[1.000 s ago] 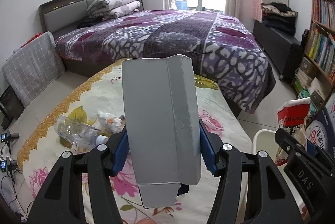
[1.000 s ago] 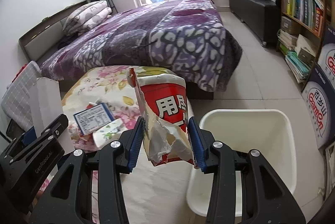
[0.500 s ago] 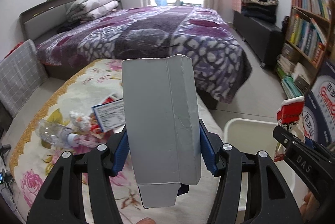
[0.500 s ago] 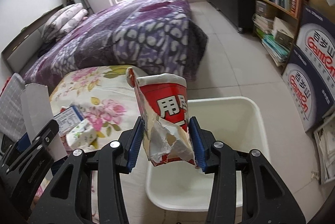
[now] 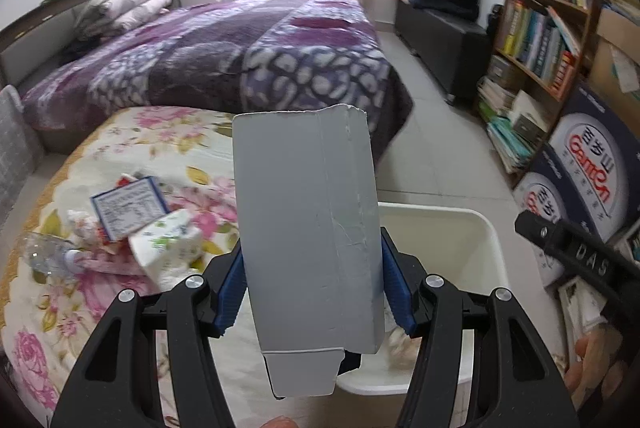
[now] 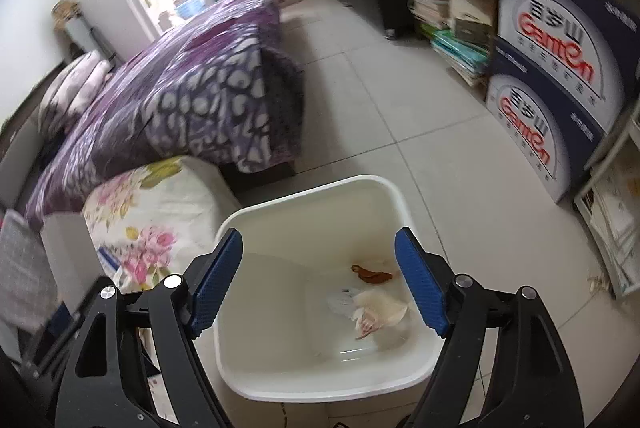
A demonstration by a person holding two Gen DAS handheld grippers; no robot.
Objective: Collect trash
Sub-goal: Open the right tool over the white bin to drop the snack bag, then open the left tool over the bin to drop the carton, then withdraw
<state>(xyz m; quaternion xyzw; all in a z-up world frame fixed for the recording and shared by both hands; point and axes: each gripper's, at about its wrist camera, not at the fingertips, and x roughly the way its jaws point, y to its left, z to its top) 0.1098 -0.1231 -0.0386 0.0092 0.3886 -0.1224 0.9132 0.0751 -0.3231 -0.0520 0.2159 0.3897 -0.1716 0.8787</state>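
Your left tongs [image 5: 312,284] clamped on flattened grey carton [image 5: 306,228], held upright over near edge of white bin [image 5: 486,228]. Your right tongs [image 6: 318,280] spread wide, holding nothing, poised above bin [image 6: 312,196]. Bin bottom holds crumpled wrapper [image 6: 376,312] and brown scrap [image 6: 372,274]. Judged partway done: some trash binned, carton not yet dropped. Left on floral mattress [image 5: 168,132]: blue-bordered label box [image 5: 128,206], tissue pack [image 5: 168,248], clear plastic bottle [image 5: 46,256], small crumpled pieces beside it.
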